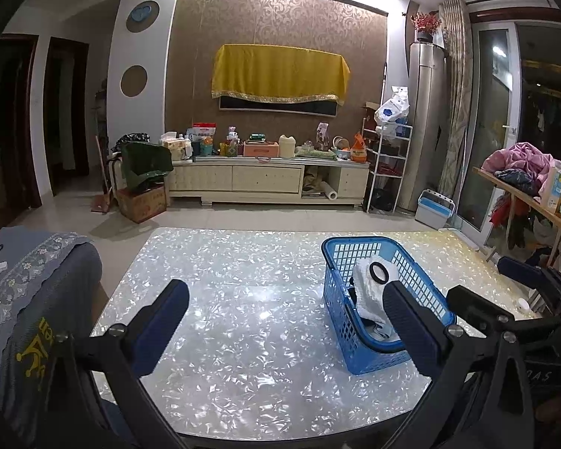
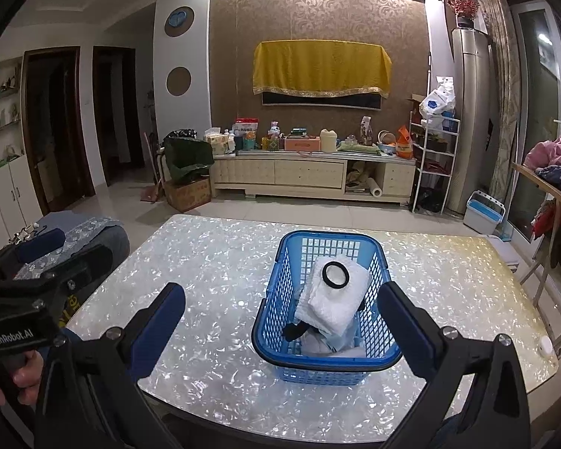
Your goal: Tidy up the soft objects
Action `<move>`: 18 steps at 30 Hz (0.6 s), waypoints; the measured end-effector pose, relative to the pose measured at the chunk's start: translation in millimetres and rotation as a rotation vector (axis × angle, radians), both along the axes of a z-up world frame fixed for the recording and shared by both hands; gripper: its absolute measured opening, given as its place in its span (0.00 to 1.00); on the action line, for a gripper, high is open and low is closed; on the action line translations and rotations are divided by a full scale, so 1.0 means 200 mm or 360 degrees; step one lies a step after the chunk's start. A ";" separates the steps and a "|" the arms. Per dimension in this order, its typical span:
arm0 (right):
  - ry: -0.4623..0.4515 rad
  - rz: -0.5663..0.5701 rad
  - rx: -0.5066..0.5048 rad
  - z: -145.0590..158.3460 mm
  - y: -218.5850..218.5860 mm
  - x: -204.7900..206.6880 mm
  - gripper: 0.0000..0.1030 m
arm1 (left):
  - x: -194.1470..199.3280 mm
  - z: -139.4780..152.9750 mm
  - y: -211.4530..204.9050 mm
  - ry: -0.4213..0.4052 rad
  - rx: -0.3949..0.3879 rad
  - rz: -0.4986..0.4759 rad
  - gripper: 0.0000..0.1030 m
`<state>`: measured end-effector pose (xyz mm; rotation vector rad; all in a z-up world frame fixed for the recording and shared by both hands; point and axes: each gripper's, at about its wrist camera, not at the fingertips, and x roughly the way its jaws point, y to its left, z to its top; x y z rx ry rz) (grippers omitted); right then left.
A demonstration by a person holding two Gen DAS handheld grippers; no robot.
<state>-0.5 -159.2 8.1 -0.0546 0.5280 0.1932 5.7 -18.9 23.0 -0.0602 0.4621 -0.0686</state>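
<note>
We see a pearly table [image 2: 220, 262] up front, and beyond it a cream TV cabinet [image 2: 310, 177] crowded with boxes and jars. Above it a yellow cloth [image 2: 321, 67] drapes the screen. A cardboard box [image 2: 189, 192] sits left, a white wire rack [image 2: 435, 157] right.

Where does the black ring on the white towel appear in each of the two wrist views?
Left wrist view: the black ring lies right of centre, on the white towel in the blue basket, just above the gripper's right fingertip.
Right wrist view: the black ring lies near the centre, on the white towel, between the two open fingers.
Shared landmark: the yellow cloth on the far wall.
</note>
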 end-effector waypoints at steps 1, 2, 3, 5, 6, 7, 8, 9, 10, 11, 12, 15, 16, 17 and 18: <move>0.0001 -0.0001 0.0000 0.00 0.00 0.00 1.00 | 0.00 0.00 0.00 0.0000 -0.0001 -0.0001 1.00; 0.0002 0.0000 0.0000 0.00 0.00 0.00 1.00 | 0.00 0.00 0.00 0.0002 -0.0002 -0.0003 1.00; 0.0003 -0.0001 0.0001 -0.01 0.00 -0.01 1.00 | 0.00 0.00 0.00 0.0004 -0.0003 -0.0006 1.00; 0.0006 0.0000 0.0006 -0.01 0.00 -0.01 1.00 | -0.01 0.00 -0.01 0.0004 0.0000 -0.0012 1.00; 0.0006 -0.0005 0.0008 -0.01 0.00 -0.01 1.00 | -0.01 0.00 -0.02 0.0003 0.0003 -0.0014 1.00; 0.0007 -0.0006 0.0011 -0.01 0.00 -0.01 1.00 | -0.01 0.00 -0.02 0.0003 0.0006 -0.0016 1.00; 0.0006 -0.0007 0.0014 0.00 0.00 -0.02 1.00 | -0.01 0.00 -0.02 0.0000 0.0011 -0.0014 1.00; 0.0008 -0.0007 0.0017 0.00 0.00 -0.02 1.00 | -0.01 0.00 -0.02 -0.0001 0.0012 -0.0015 1.00; 0.0010 -0.0007 0.0020 0.00 -0.01 -0.02 1.00 | -0.01 0.00 -0.02 0.0000 0.0009 -0.0014 1.00; 0.0010 -0.0006 0.0022 0.00 -0.01 -0.02 1.00 | -0.01 0.00 -0.02 -0.0002 0.0005 -0.0016 1.00; 0.0009 -0.0007 0.0022 0.00 -0.01 -0.02 1.00 | -0.01 0.01 -0.03 -0.0003 0.0005 -0.0017 1.00; 0.0012 -0.0006 0.0023 0.00 -0.01 -0.02 1.00 | -0.02 0.01 -0.04 -0.0006 0.0015 -0.0017 1.00; 0.0013 -0.0007 0.0025 0.00 -0.01 -0.03 1.00 | -0.02 0.01 -0.04 -0.0006 0.0013 -0.0017 1.00; 0.0013 -0.0009 0.0025 0.00 -0.01 -0.03 1.00 | -0.02 0.01 -0.04 -0.0005 0.0013 -0.0017 1.00; 0.0013 -0.0009 0.0026 0.00 -0.01 -0.03 1.00 | -0.02 0.01 -0.04 -0.0006 0.0015 -0.0018 1.00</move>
